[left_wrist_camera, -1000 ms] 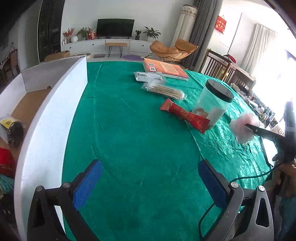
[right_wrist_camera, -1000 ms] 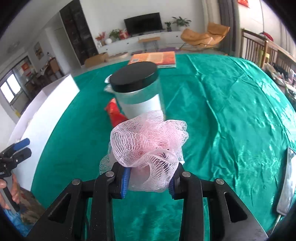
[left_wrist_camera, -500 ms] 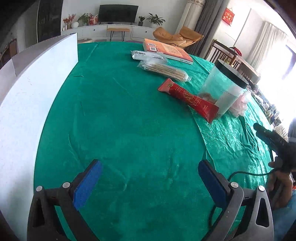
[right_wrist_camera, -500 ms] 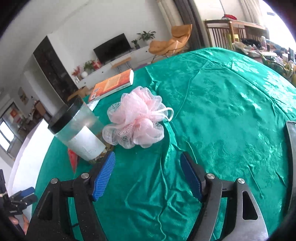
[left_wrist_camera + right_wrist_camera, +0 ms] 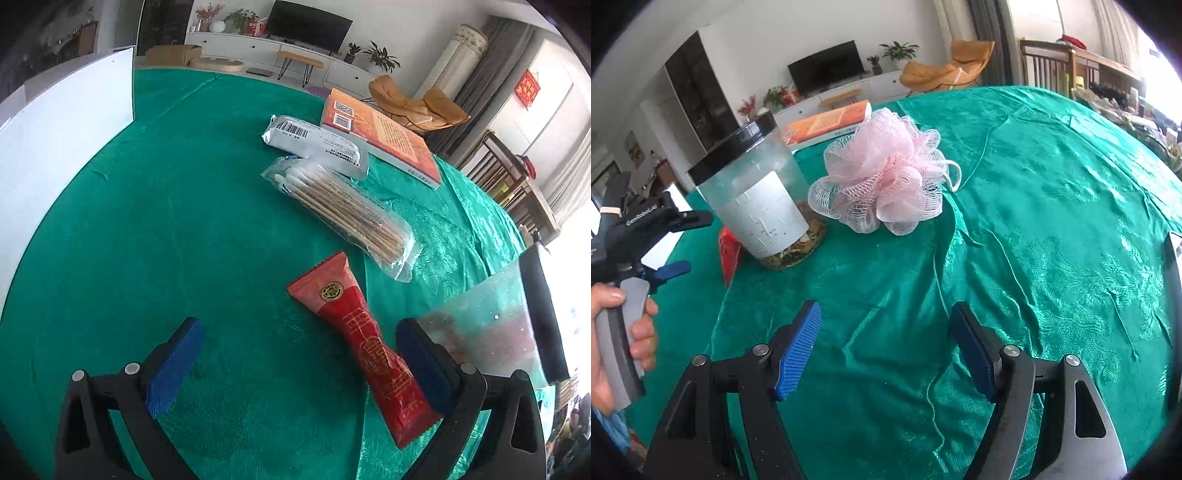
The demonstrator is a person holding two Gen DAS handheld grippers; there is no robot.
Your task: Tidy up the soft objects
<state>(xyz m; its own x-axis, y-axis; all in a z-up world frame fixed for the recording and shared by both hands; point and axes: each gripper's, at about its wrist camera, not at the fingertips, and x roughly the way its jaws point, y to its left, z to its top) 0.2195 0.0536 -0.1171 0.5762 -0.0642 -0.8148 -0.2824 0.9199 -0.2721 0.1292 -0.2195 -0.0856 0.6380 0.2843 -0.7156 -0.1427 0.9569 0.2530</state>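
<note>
Pink mesh bath pouf (image 5: 882,173), frilly and round with a white cord loop, lies on the glossy green tablecloth (image 5: 1052,206) beside a clear jar (image 5: 753,195) (black lid, blank white label, brownish bits at the bottom). The right gripper (image 5: 886,350) gapes empty. From the left wrist: the left gripper (image 5: 299,365) stands wide around a crinkly red gold-printed sachet (image 5: 365,350); bagged wooden cotton swabs (image 5: 343,210) lie beyond.
</note>
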